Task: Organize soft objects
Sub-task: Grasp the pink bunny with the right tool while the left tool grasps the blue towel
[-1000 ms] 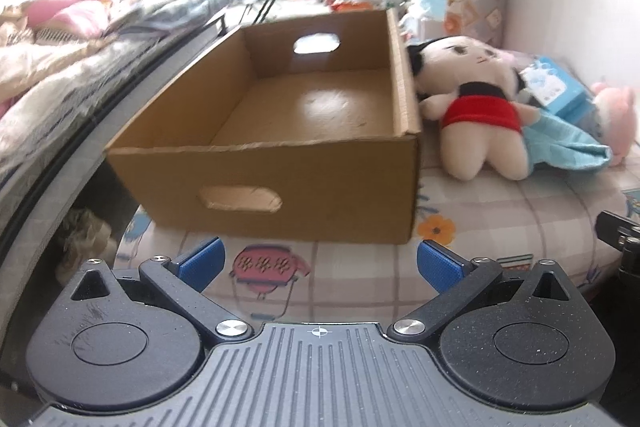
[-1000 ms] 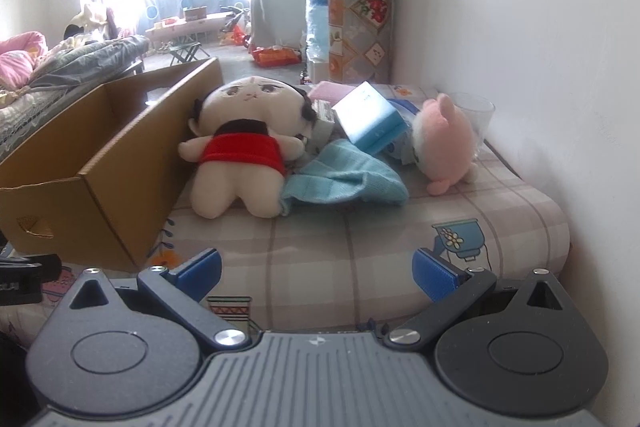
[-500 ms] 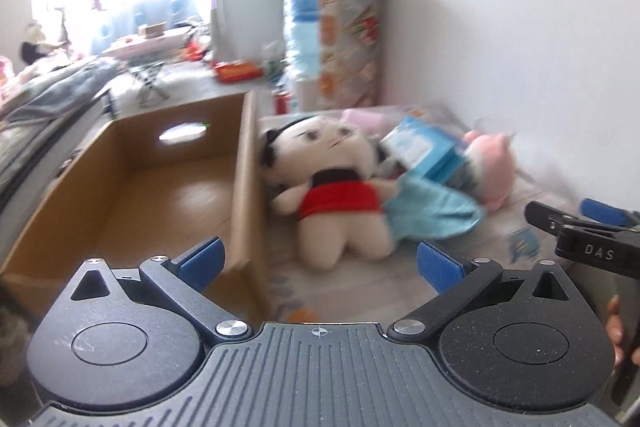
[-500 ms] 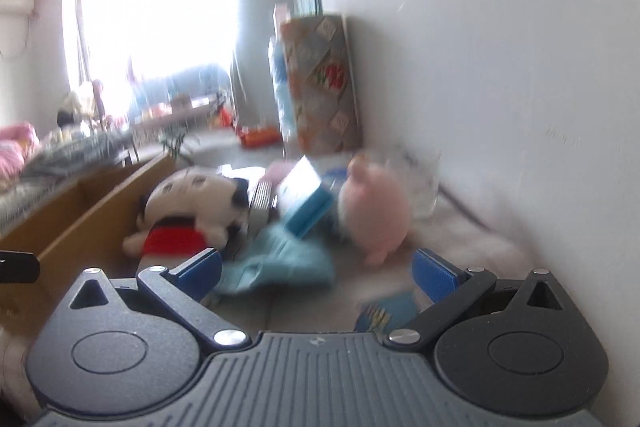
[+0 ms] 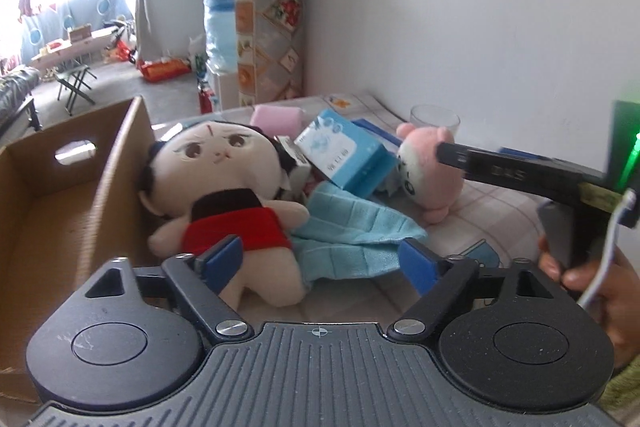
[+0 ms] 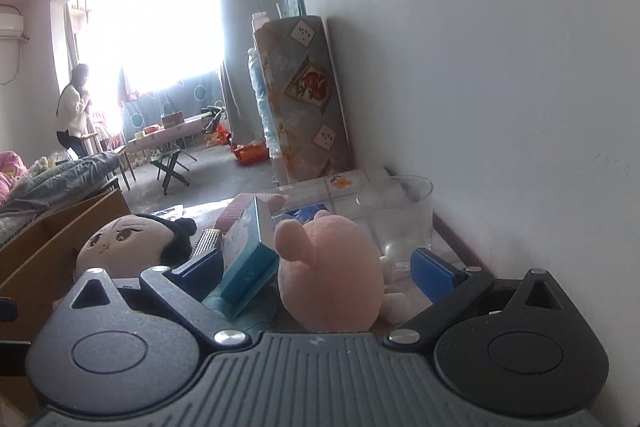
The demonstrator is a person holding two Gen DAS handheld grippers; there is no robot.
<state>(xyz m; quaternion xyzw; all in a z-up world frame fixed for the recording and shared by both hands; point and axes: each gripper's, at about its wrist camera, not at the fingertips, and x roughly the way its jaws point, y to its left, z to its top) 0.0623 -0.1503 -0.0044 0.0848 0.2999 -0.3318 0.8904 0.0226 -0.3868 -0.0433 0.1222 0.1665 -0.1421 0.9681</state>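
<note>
A cream doll in a red dress (image 5: 224, 187) lies beside an open cardboard box (image 5: 100, 187), with a light blue cloth (image 5: 352, 231) over its right side. My left gripper (image 5: 320, 259) is open just above the doll's legs and the cloth. A pink plush (image 6: 328, 275) sits between the open fingers of my right gripper (image 6: 320, 267), which is not closed on it. The pink plush also shows in the left wrist view (image 5: 432, 175), with the right gripper's finger (image 5: 500, 167) against it. A pink soft block (image 5: 276, 117) lies behind.
A blue tissue pack (image 5: 344, 155) leans between the doll and the pink plush. A clear glass (image 6: 396, 215) stands by the wall behind the plush. A tall patterned roll (image 5: 268, 23) stands at the bed's far end. The wall runs along the right.
Both grippers have moved forward and right. The left now hovers over the doll instead of the box. The right has closed in around the pink plush.
</note>
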